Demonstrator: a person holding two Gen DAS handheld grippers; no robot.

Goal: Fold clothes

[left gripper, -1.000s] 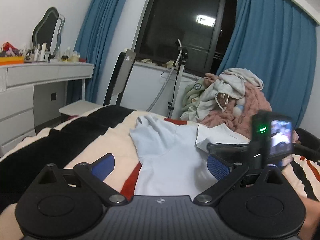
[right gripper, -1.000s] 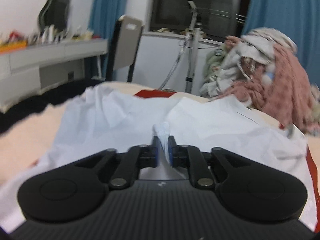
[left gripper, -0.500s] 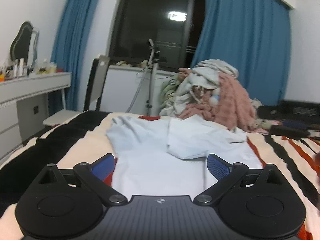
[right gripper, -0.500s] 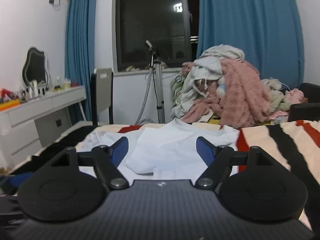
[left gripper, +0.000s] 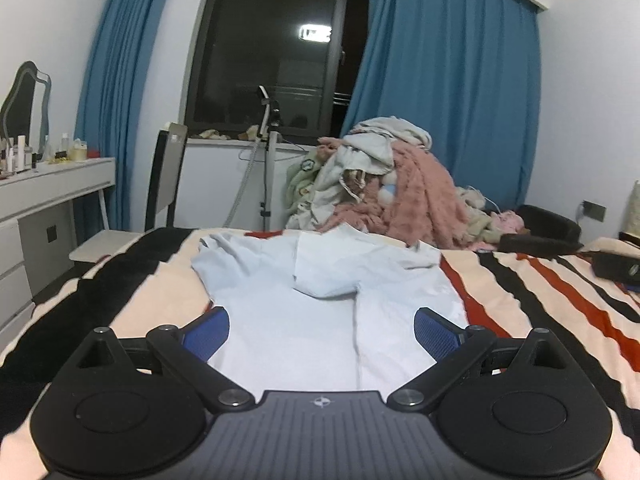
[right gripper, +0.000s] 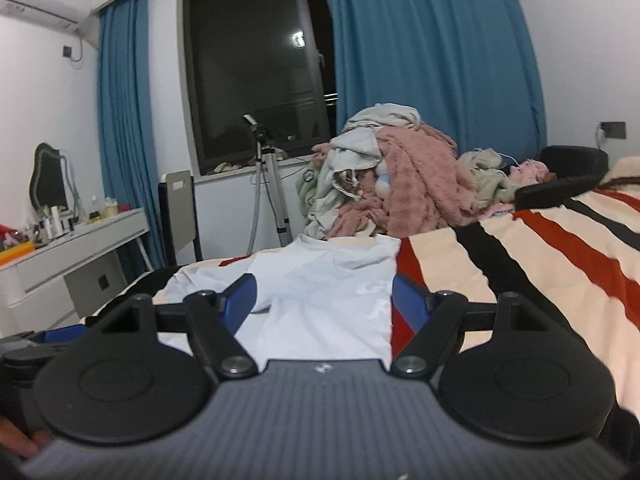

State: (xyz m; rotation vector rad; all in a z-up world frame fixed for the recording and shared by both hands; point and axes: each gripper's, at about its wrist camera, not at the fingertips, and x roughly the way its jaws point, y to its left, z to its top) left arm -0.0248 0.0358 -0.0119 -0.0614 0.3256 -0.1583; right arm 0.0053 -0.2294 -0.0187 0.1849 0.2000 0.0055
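Observation:
A pale blue shirt (left gripper: 304, 312) lies spread on the striped bedspread (left gripper: 540, 296), its right sleeve folded inward across the chest. My left gripper (left gripper: 322, 334) hovers open over the shirt's near part, blue pads wide apart, nothing between them. In the right wrist view the same shirt (right gripper: 332, 300) lies ahead, and my right gripper (right gripper: 324, 304) is open above its near edge, holding nothing. Part of the left gripper (right gripper: 36, 344) shows at that view's lower left.
A heap of unfolded clothes and a pink blanket (left gripper: 384, 188) sits past the bed's far edge. A chair (left gripper: 164, 184), a white dresser (left gripper: 48, 200) with bottles and a stand (left gripper: 268, 152) are on the left. A dark object (left gripper: 616, 268) lies on the bed at right.
My right gripper let go of the shirt fabric it pinched, opened wide and drew back toward the near edge. The sleeve now lies folded on the shirt. My left gripper also pulled back.

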